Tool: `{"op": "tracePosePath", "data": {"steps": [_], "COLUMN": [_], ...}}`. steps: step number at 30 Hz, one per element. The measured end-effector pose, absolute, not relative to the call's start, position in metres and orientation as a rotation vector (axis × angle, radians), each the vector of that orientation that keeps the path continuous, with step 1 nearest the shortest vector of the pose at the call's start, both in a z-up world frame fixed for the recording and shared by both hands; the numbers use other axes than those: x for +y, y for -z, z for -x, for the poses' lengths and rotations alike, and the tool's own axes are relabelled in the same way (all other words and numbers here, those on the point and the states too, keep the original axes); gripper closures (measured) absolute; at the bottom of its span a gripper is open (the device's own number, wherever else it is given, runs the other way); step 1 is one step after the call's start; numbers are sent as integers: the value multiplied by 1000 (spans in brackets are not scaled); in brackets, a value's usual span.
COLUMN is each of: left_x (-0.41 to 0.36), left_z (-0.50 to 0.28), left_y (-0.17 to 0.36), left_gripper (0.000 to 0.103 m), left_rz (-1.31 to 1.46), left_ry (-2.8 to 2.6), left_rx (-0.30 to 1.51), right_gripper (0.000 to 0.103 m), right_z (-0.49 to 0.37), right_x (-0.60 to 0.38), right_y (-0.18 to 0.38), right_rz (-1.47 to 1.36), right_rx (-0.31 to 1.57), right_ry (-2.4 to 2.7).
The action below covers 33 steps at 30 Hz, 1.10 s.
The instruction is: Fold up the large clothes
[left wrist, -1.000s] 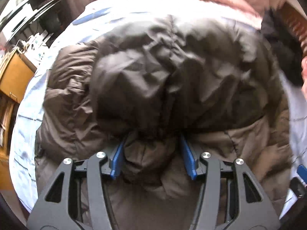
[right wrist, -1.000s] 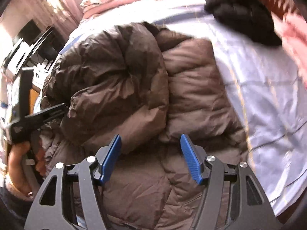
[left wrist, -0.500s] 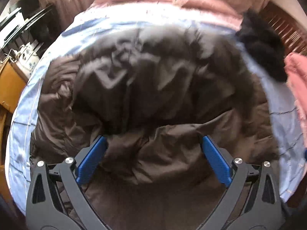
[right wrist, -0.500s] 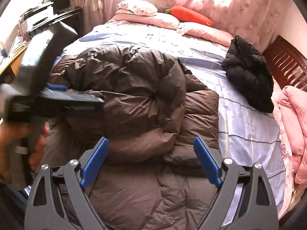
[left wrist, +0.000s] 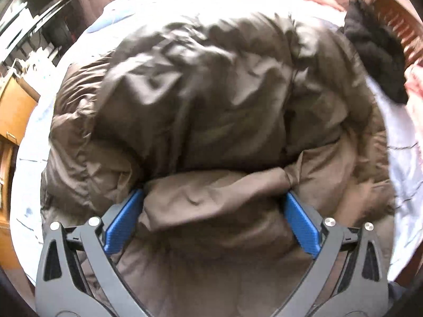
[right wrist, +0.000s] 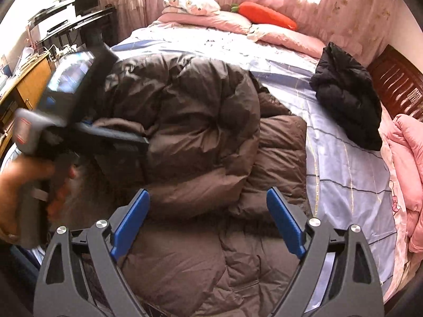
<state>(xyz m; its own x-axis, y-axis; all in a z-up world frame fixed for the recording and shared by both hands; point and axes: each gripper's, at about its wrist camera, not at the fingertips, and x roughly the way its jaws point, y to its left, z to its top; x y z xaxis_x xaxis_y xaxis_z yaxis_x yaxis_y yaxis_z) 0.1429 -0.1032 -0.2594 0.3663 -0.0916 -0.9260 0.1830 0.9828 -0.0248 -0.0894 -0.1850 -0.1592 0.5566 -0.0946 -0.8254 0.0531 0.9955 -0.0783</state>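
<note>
A big brown puffer jacket (left wrist: 211, 92) lies bunched on the light blue bed sheet (right wrist: 343, 158), its upper half folded over toward me. My left gripper (left wrist: 213, 192) points steeply down at it with jaws wide open. A loose roll of the jacket's fabric (left wrist: 211, 200) lies between the blue pads without being squeezed. My right gripper (right wrist: 207, 190) hovers open over the jacket (right wrist: 185, 132), above the folded edge, with nothing gripped. In the right wrist view a hand (right wrist: 15, 174) holds the left gripper's handle at the left.
A black garment (right wrist: 346, 97) lies on the sheet to the right of the jacket. A pink quilt (right wrist: 407, 158) and a dark wooden bed board (right wrist: 396, 79) line the right side. Pillows and an orange carrot plush (right wrist: 264, 15) sit at the far end. A wooden desk (right wrist: 29, 87) stands left.
The left jaws, shut on a jacket fold a second ago, have spread wide and let it go. The right jaws widened too, and the right view rolled and lifted slightly to take in the bed.
</note>
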Motion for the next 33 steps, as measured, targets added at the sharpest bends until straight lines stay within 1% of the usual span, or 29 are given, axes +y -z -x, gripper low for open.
{"op": "tracePosePath", "data": {"steps": [1, 6, 9, 10, 11, 13, 15, 16, 21, 23, 24, 25, 27, 29, 33], "left_x": [-96, -68, -47, -40, -36, -27, -23, -25, -40, -35, -27, -14, 9, 40, 97], "left_z": [-137, -113, -109, -111, -111, -115, -116, -116, -113, -113, -112, -111, -108, -107, -111], "left_y": [250, 217, 221, 225, 225, 228, 225, 222, 220, 218, 214, 209, 199, 191, 190], "left_gripper": [2, 2, 2, 2, 2, 2, 2, 2, 2, 2, 2, 2, 2, 2, 2], "left_rz": [-70, -84, -85, -64, -42, 21, 85, 96, 29, 51, 93, 158, 261, 351, 504], "left_ry": [183, 184, 124, 110, 106, 93, 98, 109, 116, 102, 98, 96, 77, 20, -94], "left_rx": [1177, 1129, 1143, 1166, 1183, 1215, 1226, 1221, 1212, 1232, 1238, 1231, 1206, 1173, 1147], "right_gripper": [10, 9, 9, 5, 4, 4, 4, 4, 4, 8, 17, 38, 60, 61, 61], "right_z": [89, 97, 101, 102, 101, 98, 98, 97, 89, 81, 77, 72, 60, 44, -11], "right_x": [-184, -183, -180, -181, -183, -185, -187, -186, -168, -171, -174, -178, -185, -184, -143], "right_y": [168, 233, 282, 293, 296, 283, 251, 240, 231, 220, 210, 199, 183, 168, 148], "right_rz": [59, 69, 144, 139, 112, 56, -37, -51, 47, 33, 13, -13, -92, -142, -82], "right_rx": [1013, 1208, 1319, 1319, 1315, 1307, 1166, 1124, 1055, 1021, 990, 966, 949, 932, 903], "right_ry": [81, 43, 47, 38, 48, 65, 35, 16, 11, 16, 18, 26, 25, -6, -73]}}
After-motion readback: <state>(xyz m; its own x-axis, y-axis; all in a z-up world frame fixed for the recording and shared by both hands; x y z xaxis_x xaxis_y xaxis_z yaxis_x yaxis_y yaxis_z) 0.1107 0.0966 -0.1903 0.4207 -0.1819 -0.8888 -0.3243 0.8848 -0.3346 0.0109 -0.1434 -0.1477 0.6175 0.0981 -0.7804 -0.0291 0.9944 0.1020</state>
